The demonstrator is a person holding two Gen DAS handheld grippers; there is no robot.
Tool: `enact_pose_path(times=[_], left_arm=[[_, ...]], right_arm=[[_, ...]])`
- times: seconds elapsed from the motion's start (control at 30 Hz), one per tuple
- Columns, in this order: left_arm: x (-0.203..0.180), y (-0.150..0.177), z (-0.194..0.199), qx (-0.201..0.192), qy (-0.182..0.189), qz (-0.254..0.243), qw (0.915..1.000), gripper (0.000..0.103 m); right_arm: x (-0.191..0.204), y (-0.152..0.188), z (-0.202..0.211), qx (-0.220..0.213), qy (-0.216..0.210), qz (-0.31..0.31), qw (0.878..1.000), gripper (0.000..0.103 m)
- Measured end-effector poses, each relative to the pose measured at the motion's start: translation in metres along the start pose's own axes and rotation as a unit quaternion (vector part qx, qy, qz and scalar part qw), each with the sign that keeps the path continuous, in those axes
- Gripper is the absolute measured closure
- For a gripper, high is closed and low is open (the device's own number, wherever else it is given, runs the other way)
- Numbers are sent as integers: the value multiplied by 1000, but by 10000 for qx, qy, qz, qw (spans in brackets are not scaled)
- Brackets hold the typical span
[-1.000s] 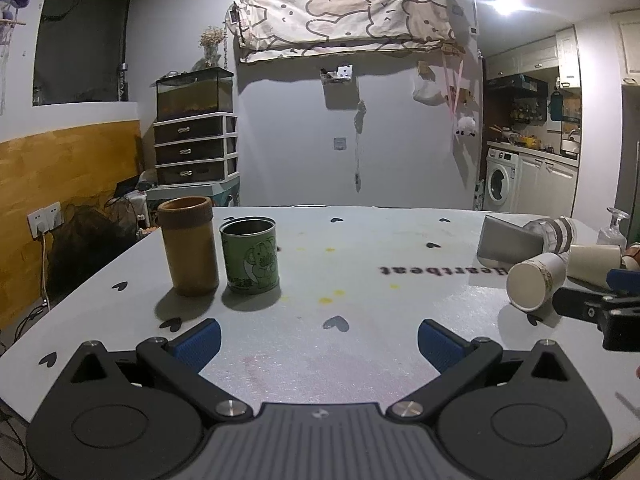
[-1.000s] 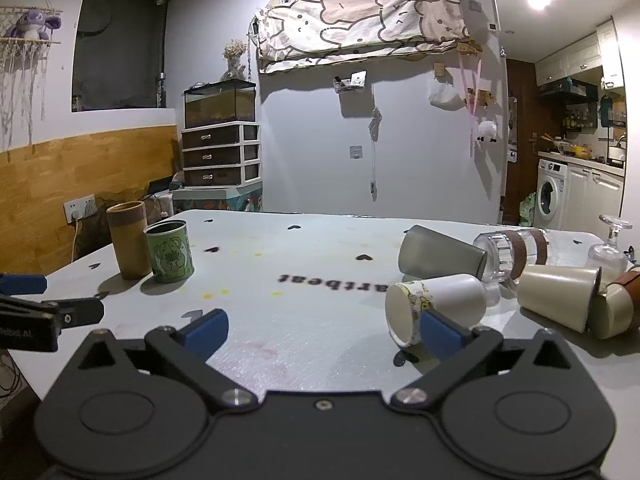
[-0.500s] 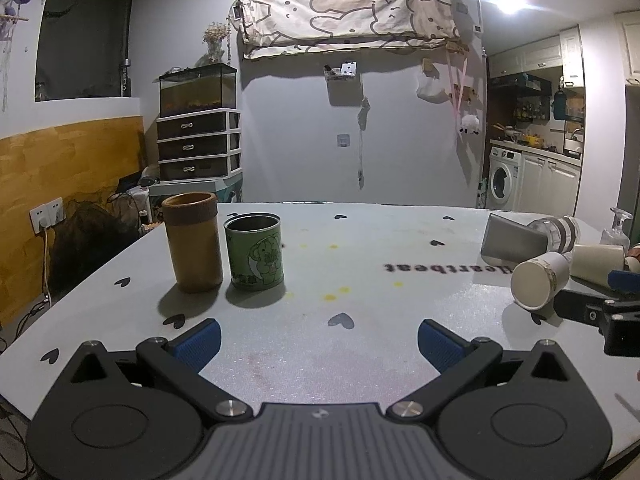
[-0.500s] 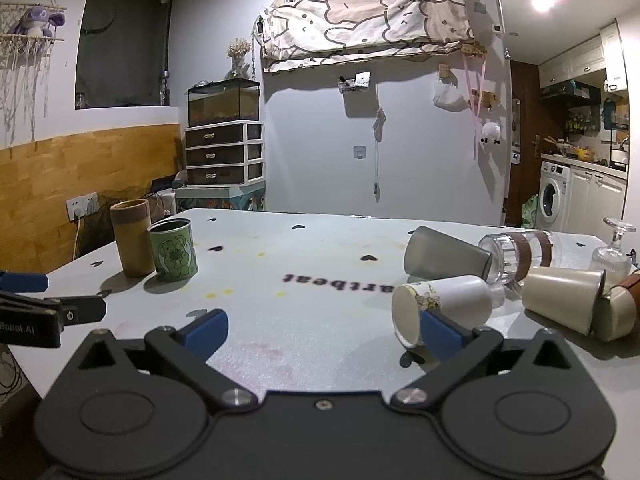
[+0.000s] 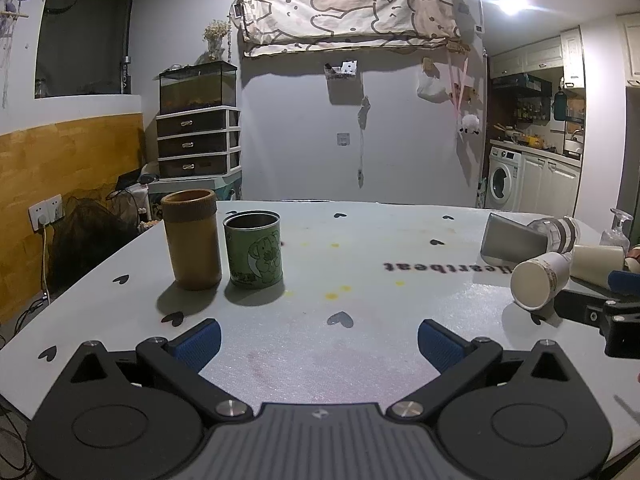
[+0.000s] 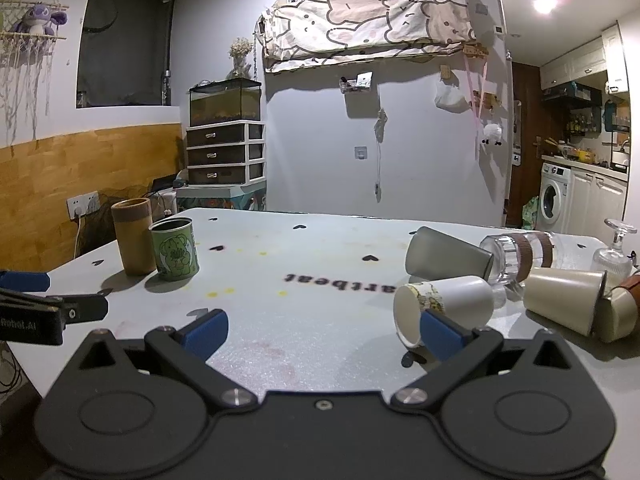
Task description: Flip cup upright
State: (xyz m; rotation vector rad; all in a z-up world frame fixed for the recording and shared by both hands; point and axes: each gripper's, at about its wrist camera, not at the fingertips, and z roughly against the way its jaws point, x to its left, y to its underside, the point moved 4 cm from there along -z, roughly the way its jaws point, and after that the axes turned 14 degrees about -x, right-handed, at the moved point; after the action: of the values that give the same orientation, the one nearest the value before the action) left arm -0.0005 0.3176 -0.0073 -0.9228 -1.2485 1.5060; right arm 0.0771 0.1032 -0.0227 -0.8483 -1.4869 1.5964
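The table (image 6: 320, 240) fills the middle of both views. Two cups, the brown cup (image 5: 191, 238) and green tin (image 5: 253, 249), stand up at middle left, likely done. At the right lies a pile of tipped cups. The white cup (image 6: 444, 304) lies nearest, mouth facing us. The right gripper (image 6: 324, 330) has its fingers apart, one beside that cup, maybe to grab it. The left gripper (image 5: 319, 340) waits, fingers apart, holding nothing.

Bare table (image 6: 320, 304) centre; toppled cups (image 6: 560, 296) crowding right, brown tube (image 6: 134, 236) and green tin (image 6: 175, 254) left.
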Motion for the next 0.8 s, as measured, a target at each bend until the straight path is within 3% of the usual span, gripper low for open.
enact_pose_path(times=[0.8], left_arm=[[-4,2,-1,14,29,27,10000,0]], right_arm=[[-3,1,2,-19,46,-31,10000,0]])
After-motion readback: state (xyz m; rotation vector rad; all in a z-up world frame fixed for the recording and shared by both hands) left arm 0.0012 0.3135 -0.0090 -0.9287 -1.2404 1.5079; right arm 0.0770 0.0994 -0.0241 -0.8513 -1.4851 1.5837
